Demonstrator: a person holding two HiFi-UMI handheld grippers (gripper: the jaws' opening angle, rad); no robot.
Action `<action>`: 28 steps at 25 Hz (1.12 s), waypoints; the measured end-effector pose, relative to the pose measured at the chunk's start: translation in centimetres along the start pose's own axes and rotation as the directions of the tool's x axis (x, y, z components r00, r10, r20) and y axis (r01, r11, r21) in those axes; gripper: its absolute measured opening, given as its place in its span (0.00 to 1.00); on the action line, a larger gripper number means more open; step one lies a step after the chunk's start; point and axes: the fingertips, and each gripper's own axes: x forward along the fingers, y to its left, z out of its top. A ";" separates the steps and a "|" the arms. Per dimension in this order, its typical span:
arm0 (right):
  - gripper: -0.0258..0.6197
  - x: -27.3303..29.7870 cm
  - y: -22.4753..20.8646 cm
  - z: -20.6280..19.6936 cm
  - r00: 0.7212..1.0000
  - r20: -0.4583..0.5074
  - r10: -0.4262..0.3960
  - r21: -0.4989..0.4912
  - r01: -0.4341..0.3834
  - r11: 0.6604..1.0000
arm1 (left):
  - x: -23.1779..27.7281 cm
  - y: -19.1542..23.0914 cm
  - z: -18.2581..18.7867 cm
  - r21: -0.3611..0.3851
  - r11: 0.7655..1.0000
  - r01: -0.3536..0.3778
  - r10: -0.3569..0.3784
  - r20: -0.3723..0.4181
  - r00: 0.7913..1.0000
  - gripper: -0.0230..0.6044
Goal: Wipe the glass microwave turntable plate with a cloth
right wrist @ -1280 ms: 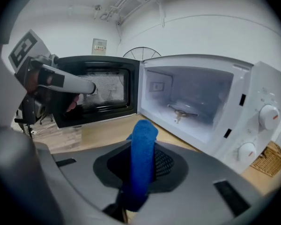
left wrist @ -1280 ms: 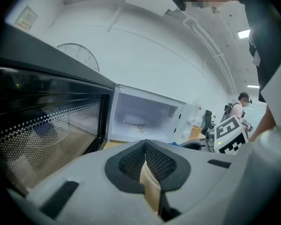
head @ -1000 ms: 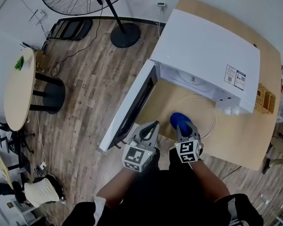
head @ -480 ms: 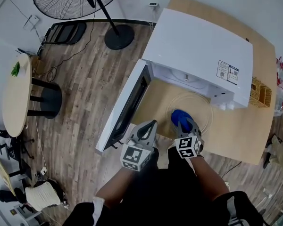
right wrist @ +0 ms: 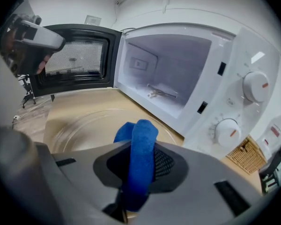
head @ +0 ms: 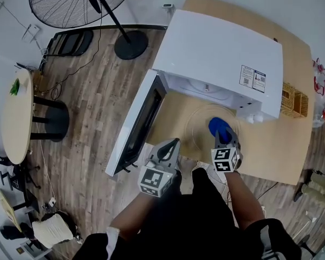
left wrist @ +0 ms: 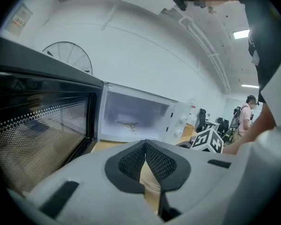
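Observation:
The clear glass turntable plate (head: pixel 197 128) lies on the wooden table in front of the open white microwave (head: pixel 222 53). My right gripper (head: pixel 223 133) is shut on a blue cloth (head: pixel 218 125) and holds it over the right part of the plate. In the right gripper view the cloth (right wrist: pixel 141 146) sticks up between the jaws, with the plate (right wrist: pixel 82 125) just beyond it. My left gripper (head: pixel 175 142) hovers at the table's near edge, left of the plate, shut with nothing in it. Its pads (left wrist: pixel 131 161) meet at the tip.
The microwave door (head: pixel 138 123) hangs open to the left, over the table's edge. A wicker basket (head: pixel 292 102) stands at the table's right end. On the wooden floor are a standing fan (head: pixel 78 1) and a round side table (head: pixel 19 110). A person (left wrist: pixel 246 118) stands far off.
My right gripper has carried the blue cloth to the right across the plate. The left gripper has stayed at the table's near edge. The head view has shifted a little.

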 end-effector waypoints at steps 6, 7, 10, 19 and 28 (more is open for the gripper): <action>0.14 0.2 -3.3 -0.9 0.997 -0.019 -0.072 -0.015 0.071 0.997 | 0.3 -0.8 0.2 0.021 1.000 0.008 -0.008 -0.001 1.000 0.04; 0.14 0.2 -3.8 -1.1 0.997 -0.022 -0.080 -0.014 0.079 0.997 | 0.4 -0.9 0.4 0.024 1.000 0.009 -0.009 0.002 1.000 0.04; 0.14 0.2 -4.9 -1.5 0.995 -0.028 -0.096 -0.009 0.096 0.995 | 0.5 -1.2 0.5 0.014 1.000 0.012 -0.013 0.010 1.000 0.04; 0.14 -0.4 -5.4 -0.8 0.995 0.003 -0.102 0.036 0.102 0.994 | 0.5 -1.5 0.6 0.012 1.000 0.013 -0.013 0.014 1.000 0.04; 0.14 -4.9 -3.4 4.9 0.990 0.138 -0.022 0.065 0.013 0.998 | -0.1 -0.7 0.6 0.012 1.000 -0.006 0.006 0.015 1.000 0.04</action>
